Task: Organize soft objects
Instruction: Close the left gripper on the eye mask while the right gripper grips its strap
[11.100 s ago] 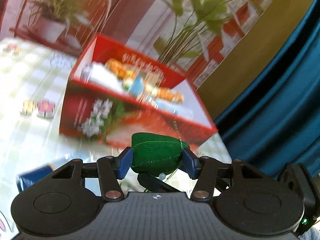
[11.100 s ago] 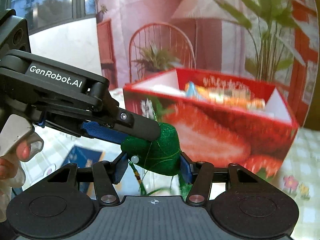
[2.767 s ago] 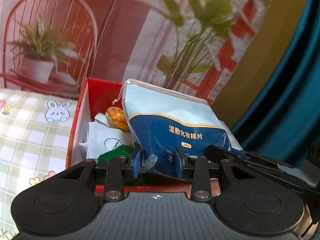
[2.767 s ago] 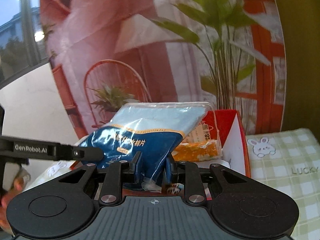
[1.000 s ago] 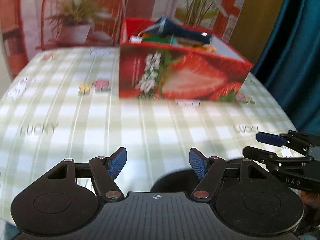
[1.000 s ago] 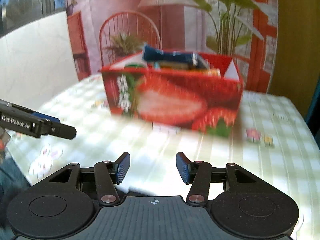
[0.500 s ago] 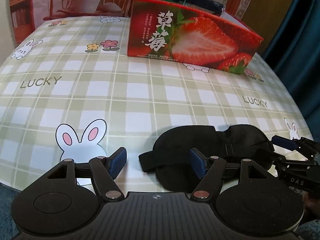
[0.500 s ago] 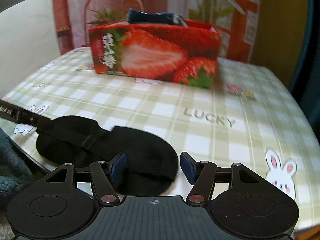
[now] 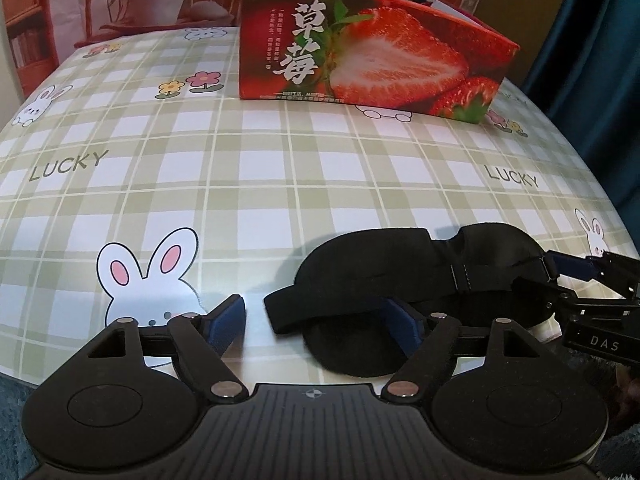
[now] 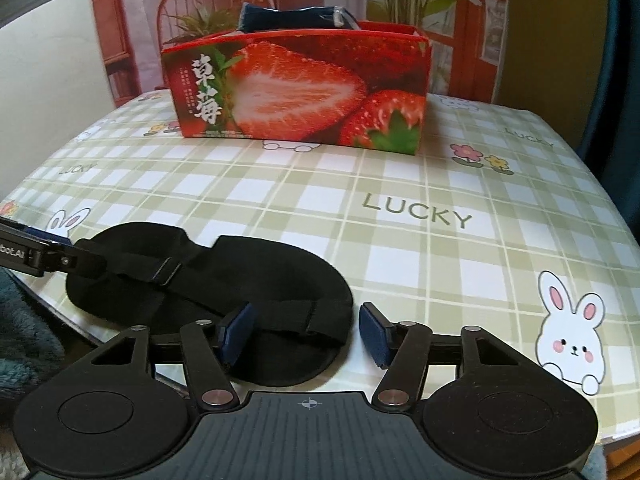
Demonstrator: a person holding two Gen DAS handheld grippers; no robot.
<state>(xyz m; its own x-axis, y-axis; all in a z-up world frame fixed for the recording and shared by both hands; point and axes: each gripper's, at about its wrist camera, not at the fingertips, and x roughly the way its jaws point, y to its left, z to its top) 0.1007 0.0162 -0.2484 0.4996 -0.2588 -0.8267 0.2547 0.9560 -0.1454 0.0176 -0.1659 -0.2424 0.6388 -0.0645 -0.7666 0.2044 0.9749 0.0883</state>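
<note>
Black sleep mask (image 9: 404, 276), near table edge, is straddled at opposite ends by both grippers, newly arrived. Left gripper (image 9: 322, 316), just widened, and right gripper (image 10: 302, 332) gape unclamped. Strawberry box (image 9: 360, 48), far, already holds earlier items; pickup pending.

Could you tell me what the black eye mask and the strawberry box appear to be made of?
The eye mask looks like soft matte fabric, perhaps foam-padded: it reflects no light, and its strap resembles woven elastic with a stitched seam. The strawberry box appears to be printed cardboard with a slightly glossy finish: its edges are thin, crisp folds and its sides are flat panels.
</note>
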